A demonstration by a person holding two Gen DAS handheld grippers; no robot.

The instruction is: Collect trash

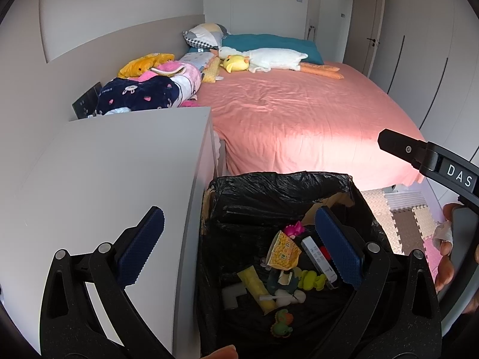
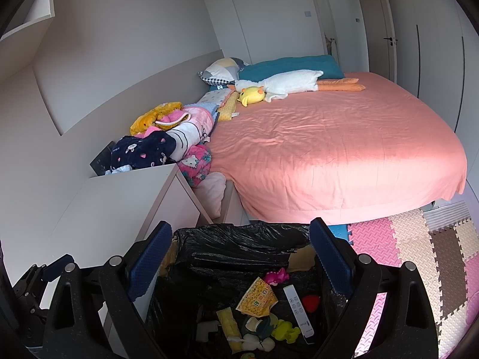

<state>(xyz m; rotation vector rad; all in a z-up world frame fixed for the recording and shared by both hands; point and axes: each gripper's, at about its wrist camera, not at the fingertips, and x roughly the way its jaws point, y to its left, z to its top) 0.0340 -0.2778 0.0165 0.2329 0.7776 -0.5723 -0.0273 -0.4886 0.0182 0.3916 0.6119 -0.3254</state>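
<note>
Beside left gripper (image 1: 236,245): right hand (image 1: 446,251).

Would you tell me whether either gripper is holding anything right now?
Nothing: the left gripper and right gripper are both open and empty above the trash bin.

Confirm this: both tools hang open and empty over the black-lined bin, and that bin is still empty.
Wrong on one count: the bin is not empty. The right wrist view shows a yellow wrapper, a white remote and small toys inside. Both the left tool and the right tool do hang open and empty.
</note>
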